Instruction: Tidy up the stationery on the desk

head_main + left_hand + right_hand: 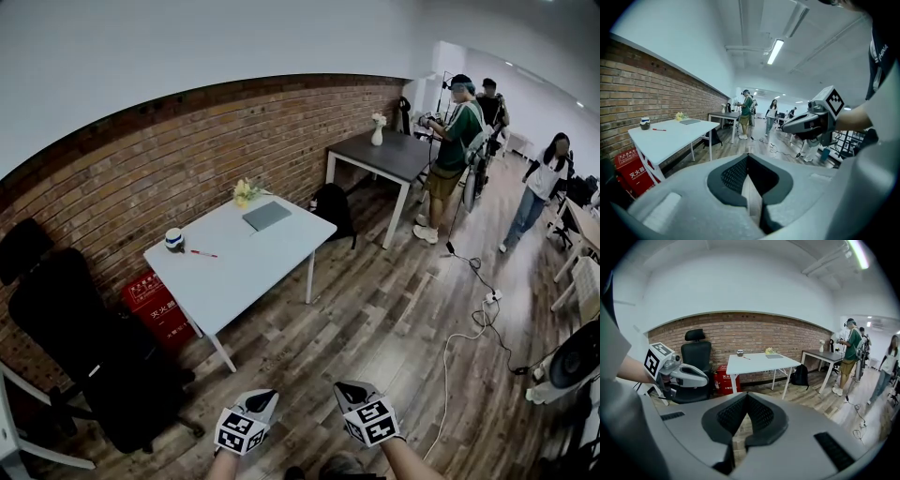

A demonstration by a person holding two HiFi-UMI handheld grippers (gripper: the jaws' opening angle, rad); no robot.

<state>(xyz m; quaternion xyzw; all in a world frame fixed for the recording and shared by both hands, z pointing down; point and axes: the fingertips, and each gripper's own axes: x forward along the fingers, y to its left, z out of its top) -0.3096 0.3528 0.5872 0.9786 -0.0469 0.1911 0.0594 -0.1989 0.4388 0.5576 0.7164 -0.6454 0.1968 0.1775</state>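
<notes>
A white desk (246, 267) stands against the brick wall, well ahead of me. On it lie a red pen (202, 253), a small blue-and-white cup (174, 239), a grey notebook (266, 216) and a yellow flower bunch (244, 192). My left gripper (262, 402) and right gripper (351, 393) hang low over the wood floor at the bottom of the head view, side by side, both shut and empty. The left gripper view has the desk (670, 136) at its left, with the pen (658, 130) and cup (645, 123). The right gripper view shows the desk (757, 364) ahead.
A black office chair (89, 352) stands left of the desk, a red box (157, 307) under it. A black backpack (333, 208) leans by the wall. A dark table (384, 155) with a white vase stands beyond. Several people stand at the right; cables (464, 328) trail across the floor.
</notes>
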